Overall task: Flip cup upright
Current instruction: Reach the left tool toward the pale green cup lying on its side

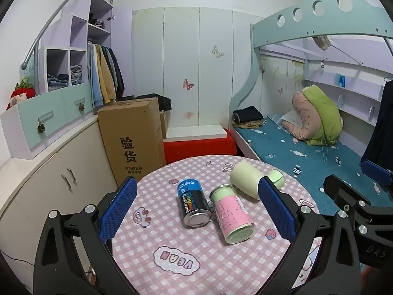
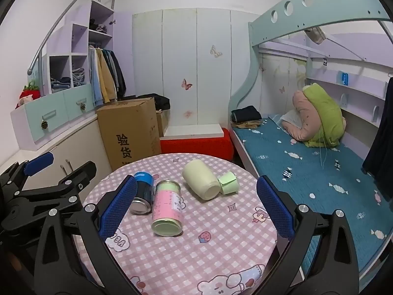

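Note:
A pale cream cup (image 1: 245,179) lies on its side at the far right of the round pink checked table (image 1: 196,258); it also shows in the right wrist view (image 2: 201,182). A small green cup (image 2: 229,182) lies on its side touching it, partly hidden behind my left finger in the left wrist view (image 1: 277,178). My left gripper (image 1: 197,209) is open and empty, held above the near table edge. My right gripper (image 2: 196,209) is open and empty, likewise short of the cups.
A blue and black can (image 1: 192,202) and a pink and green can (image 1: 232,213) lie on their sides mid-table, touching. A cardboard box (image 1: 132,135) stands behind the table at the left. A bunk bed (image 1: 307,152) runs along the right. Cabinets (image 1: 49,172) line the left.

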